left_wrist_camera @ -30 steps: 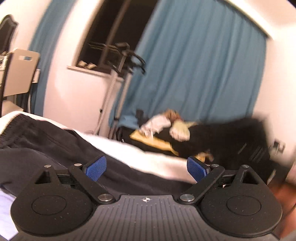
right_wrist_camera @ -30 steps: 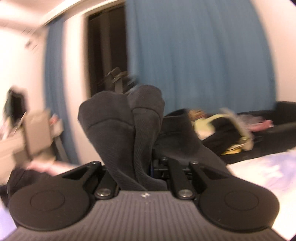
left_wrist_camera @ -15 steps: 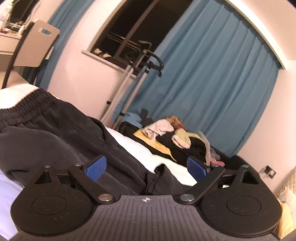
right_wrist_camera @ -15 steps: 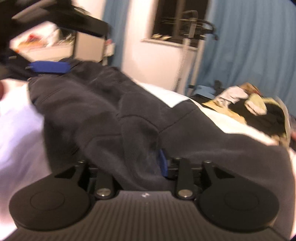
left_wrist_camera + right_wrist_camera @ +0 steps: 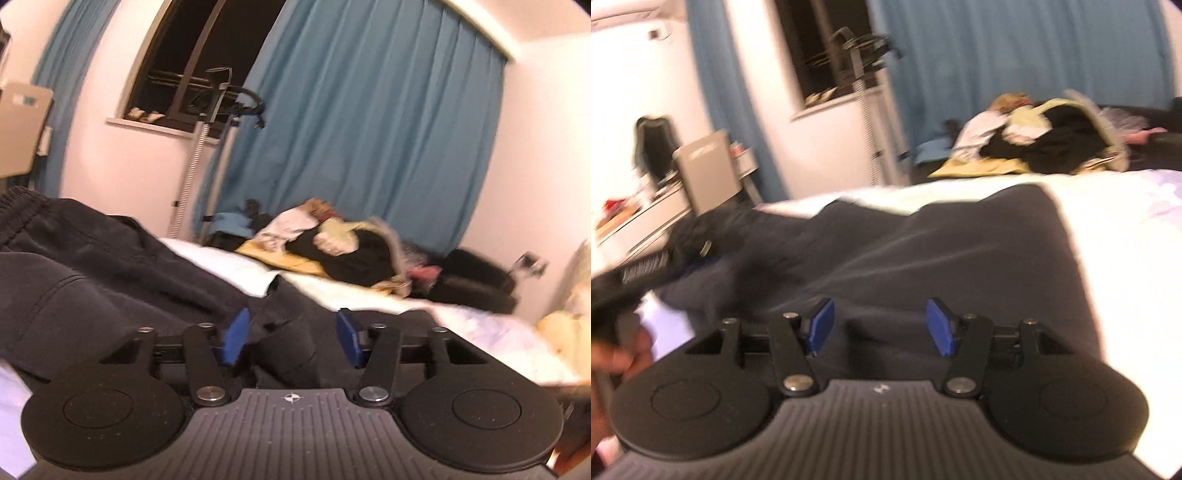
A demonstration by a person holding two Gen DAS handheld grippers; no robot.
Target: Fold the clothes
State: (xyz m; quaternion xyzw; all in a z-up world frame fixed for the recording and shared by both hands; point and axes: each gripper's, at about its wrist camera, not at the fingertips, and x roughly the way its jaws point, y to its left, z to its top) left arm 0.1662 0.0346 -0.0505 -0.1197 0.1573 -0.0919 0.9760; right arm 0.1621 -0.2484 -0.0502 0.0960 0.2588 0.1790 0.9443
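Dark grey trousers [image 5: 92, 295] with a ribbed waistband lie spread on the white bed sheet [image 5: 229, 262]. My left gripper [image 5: 291, 334] sits low on them, its blue pads [image 5: 234, 334] closing around a raised fold of the dark cloth. The pads stand apart from the fold on both sides. In the right wrist view the trousers [image 5: 923, 251] lie flat and smoothed. My right gripper [image 5: 879, 325] hovers just over them, its jaws opening with nothing between its pads [image 5: 940, 326].
A heap of mixed clothes [image 5: 332, 240] lies at the bed's far end before a blue curtain [image 5: 369, 129]. A steamer pole [image 5: 195, 166] stands by the window. A chair [image 5: 705, 166] and a desk [image 5: 639, 214] stand at the left. A person's hand [image 5: 631, 354] shows low left.
The right gripper let go of the dark cloth it held up and came down over the trousers, jaws apart. The left gripper sank onto the trousers and its wide jaws narrowed around a fold.
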